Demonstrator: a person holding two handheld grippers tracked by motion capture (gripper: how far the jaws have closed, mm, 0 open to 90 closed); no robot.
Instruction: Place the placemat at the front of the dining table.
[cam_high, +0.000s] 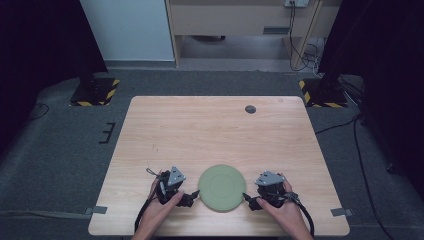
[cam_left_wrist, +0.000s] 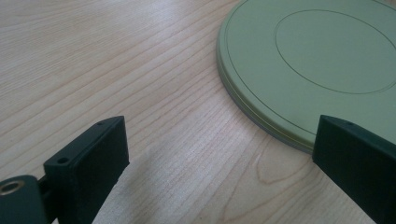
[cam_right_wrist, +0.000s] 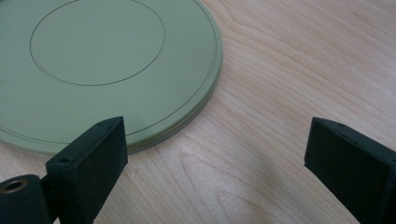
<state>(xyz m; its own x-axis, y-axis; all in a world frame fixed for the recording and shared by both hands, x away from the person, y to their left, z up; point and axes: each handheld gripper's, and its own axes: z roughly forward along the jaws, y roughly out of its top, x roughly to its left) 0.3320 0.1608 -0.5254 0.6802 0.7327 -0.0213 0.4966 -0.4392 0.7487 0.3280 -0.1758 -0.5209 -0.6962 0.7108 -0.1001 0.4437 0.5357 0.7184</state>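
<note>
A round pale-green plate (cam_high: 222, 187) lies flat near the front edge of the wooden table (cam_high: 215, 130). My left gripper (cam_high: 192, 196) rests just left of the plate, open, its jaws pointing at the rim. On the other side my right gripper (cam_high: 248, 200) is also open, close to the plate's right rim. In the left gripper view the plate (cam_left_wrist: 317, 56) lies ahead to the right, and the left gripper (cam_left_wrist: 224, 135) has its right jaw over the plate's edge. In the right gripper view the plate (cam_right_wrist: 102, 60) lies ahead to the left, with the right gripper (cam_right_wrist: 218, 135) holding nothing.
A small grey round cap (cam_high: 250, 109) sits in the tabletop near the far edge. Tape tabs (cam_high: 99, 210) mark the front corners. Two dark stands on hazard-striped bases (cam_high: 95, 92) flank the table's far side, with cables on the floor at right (cam_high: 360, 150).
</note>
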